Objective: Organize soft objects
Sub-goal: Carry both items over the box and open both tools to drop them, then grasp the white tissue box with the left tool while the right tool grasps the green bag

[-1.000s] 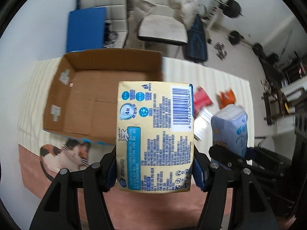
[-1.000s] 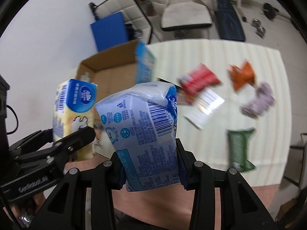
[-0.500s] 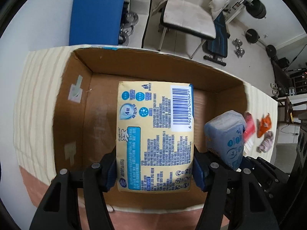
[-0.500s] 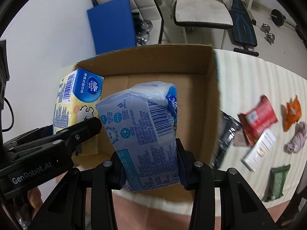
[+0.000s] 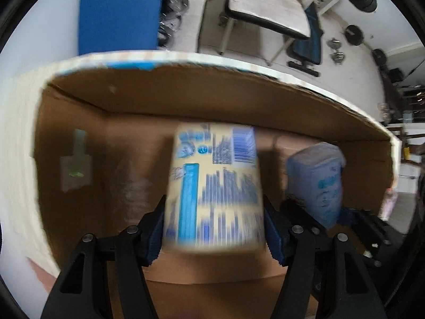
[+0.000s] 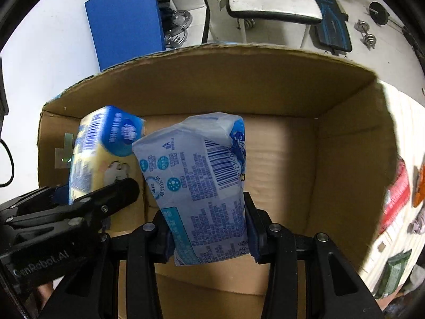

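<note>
The left tongs (image 5: pixel 213 228) stand over the open cardboard box (image 5: pixel 186 98) with the yellow tissue pack (image 5: pixel 215 186) between their blue pads; their jaws have just been opening, and a thin gap shows beside the pack on the right, so the pack, blurred, looks released or barely touched. Just beside them, the right tongs (image 6: pixel 209 228) have the pale blue tissue pack (image 6: pixel 202 183) between their pads, the pads touching its sides; these jaws have just been opening too, though the pack sits upright and sharp between them. Both packs hang inside the box, above its brown floor, the yellow one to the left of the blue one. A strip of tape (image 5: pixel 75 159) sticks to the box floor at the left. To the right of the box, on the striped bench (image 6: pixel 393 228), lie a red packet (image 6: pixel 395 194) and a green packet (image 6: pixel 395 268). Beyond the box stand a blue panel (image 5: pixel 119 13) and a padded chair (image 5: pixel 265 5) on the floor.
</note>
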Demonstrator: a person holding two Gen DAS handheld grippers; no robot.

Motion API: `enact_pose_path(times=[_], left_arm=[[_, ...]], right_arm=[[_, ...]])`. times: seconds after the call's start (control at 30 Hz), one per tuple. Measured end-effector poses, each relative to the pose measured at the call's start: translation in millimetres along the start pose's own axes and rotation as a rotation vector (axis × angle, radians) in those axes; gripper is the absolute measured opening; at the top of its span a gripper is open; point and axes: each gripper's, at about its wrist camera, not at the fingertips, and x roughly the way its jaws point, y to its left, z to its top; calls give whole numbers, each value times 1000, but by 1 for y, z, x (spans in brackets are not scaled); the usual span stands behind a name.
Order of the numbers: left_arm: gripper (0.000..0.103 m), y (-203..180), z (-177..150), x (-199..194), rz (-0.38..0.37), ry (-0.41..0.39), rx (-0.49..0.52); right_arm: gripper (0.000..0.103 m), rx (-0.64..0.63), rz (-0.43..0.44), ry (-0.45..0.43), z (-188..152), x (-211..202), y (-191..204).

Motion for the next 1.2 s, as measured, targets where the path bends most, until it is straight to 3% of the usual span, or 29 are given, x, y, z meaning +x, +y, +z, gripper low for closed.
enact_pose_path(times=[0.07,0.13,0.23,0.3,0.53,0.8,1.2], left_arm=[[83,-1,-1,-1,-7,-1,13],[85,1,-3,-3,-12,-12,12],[92,4,-8,-4,-10,-9,5],[96,4,-13,-8,-1,-16,10],[97,0,-28,-23,51,-56,42],[97,8,-70,-53,93,-138,45],[97,-6,-126,-121,90,-288,58]], right_arm=[[72,-19,-21,-1,-1,2,3],[89,-20,-14,6,-2,2,4],[92,-23,-33,5,-5,-2,5],[103,-22,-43,10,-8,-5,6],[103,-42,-103,1,-24,-16,7],[103,-59,-120,-33,-60,-49,17],[103,-48,-74,-164,-120,-125,22]])
